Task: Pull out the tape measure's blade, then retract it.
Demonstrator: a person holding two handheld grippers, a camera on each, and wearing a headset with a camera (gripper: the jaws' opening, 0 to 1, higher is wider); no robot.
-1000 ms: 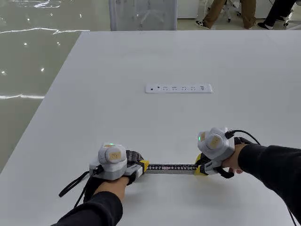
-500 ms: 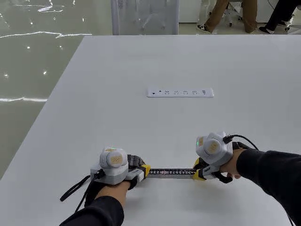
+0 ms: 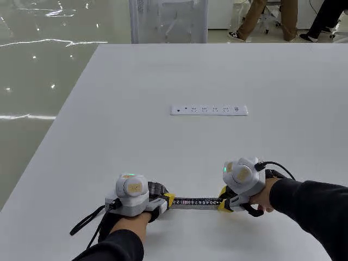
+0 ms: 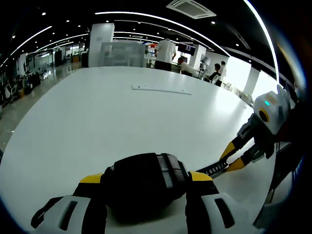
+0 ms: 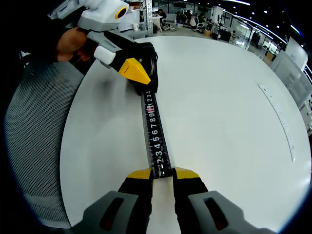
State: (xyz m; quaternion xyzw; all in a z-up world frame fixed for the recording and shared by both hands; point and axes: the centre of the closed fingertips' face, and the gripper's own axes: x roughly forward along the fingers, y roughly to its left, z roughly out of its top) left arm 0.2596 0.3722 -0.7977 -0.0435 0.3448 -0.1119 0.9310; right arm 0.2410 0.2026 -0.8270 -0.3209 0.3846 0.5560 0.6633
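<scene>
Nearest the person, close to the front edge of the white table [image 3: 163,81], the tape measure [image 4: 144,187] is clamped across its black body by the left gripper [image 4: 145,178], whose yellow-tipped jaws are closed against its two sides. The case is pressed low on the tabletop, presumably so that it cannot slide when the blade is drawn. A black strap [image 3: 87,218] is seen trailing slack behind that gripper toward the table's edge; whether it belongs to the case or to the gripper cannot be told. From the mouth of the case the blade [image 5: 155,131] is laid flat and straight along the surface, numbers upward, with a short stretch exposed. Its free end is pinched by the right gripper [image 5: 163,174], the jaws being closed on the tip from either side. The two grippers are held facing one another in line with the blade, which is judged to keep the pull square to the mouth so that the steel is not kinked or twisted. Whether the blade is being drawn out or fed back cannot be read from this moment alone; for retraction, the tip would best be kept pinched and walked home rather than released to snap. Farther off, a white power strip [image 3: 209,110] lies mid-table, well apart from the work. Beyond the far edge, people's legs [image 3: 261,16] are seen on a glossy floor.
</scene>
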